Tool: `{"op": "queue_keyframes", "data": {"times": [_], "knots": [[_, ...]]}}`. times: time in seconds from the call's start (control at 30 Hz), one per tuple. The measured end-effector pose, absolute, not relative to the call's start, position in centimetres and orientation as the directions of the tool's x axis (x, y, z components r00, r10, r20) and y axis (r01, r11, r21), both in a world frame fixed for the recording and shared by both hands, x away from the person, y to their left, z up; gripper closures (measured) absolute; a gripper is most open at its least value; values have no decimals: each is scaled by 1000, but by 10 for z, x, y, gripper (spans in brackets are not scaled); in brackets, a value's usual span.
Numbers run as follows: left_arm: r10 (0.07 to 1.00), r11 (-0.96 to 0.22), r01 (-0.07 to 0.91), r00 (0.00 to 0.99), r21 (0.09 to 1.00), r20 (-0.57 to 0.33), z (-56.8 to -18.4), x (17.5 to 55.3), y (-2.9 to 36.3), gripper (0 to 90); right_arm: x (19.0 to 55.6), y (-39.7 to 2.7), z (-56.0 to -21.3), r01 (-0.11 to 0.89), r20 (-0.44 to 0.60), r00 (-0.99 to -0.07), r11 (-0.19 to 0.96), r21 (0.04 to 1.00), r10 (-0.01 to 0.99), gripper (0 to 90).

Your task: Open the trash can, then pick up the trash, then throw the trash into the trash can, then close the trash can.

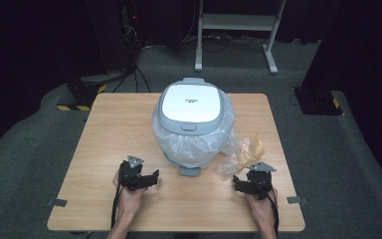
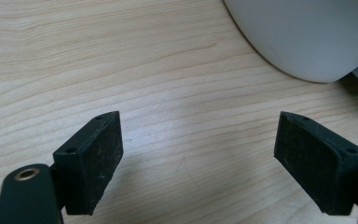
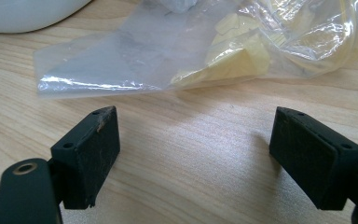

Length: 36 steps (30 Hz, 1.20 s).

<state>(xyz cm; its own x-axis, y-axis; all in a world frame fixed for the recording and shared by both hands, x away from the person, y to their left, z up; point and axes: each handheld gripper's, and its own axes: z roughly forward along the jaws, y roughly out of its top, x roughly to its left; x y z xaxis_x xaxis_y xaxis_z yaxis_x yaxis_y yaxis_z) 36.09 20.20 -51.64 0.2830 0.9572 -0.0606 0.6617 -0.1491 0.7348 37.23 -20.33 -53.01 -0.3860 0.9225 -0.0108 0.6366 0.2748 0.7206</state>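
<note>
A white and grey rice cooker (image 1: 191, 122) with its lid down stands at the middle of the wooden table (image 1: 104, 144), with clear plastic wrap around its body. A crumpled clear bag with yellowish contents (image 1: 241, 152) lies to its right, seen close in the right gripper view as bag (image 3: 205, 51). My left gripper (image 1: 151, 178) rests on the table in front of the cooker's left side, open and empty (image 2: 198, 161). My right gripper (image 1: 238, 180) sits just short of the bag, open and empty (image 3: 196, 156). The cooker's white base (image 2: 307, 37) curves at upper right.
A metal stand's legs (image 1: 236, 30) rise beyond the table's far edge. Black equipment with yellow-striped bases (image 1: 79, 97) stands on the grey floor at left and right. Bare wood spreads to the left of the cooker and along the front edge.
</note>
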Motion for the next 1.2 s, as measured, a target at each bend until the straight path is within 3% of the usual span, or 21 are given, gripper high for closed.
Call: {"op": "queue_keyframes", "data": {"times": [1.2], "knots": [[906,-174,632,403,755,-128,-498,373,159,140,372,-203,-530,633,-11,-392,279,722,920,173]]}}
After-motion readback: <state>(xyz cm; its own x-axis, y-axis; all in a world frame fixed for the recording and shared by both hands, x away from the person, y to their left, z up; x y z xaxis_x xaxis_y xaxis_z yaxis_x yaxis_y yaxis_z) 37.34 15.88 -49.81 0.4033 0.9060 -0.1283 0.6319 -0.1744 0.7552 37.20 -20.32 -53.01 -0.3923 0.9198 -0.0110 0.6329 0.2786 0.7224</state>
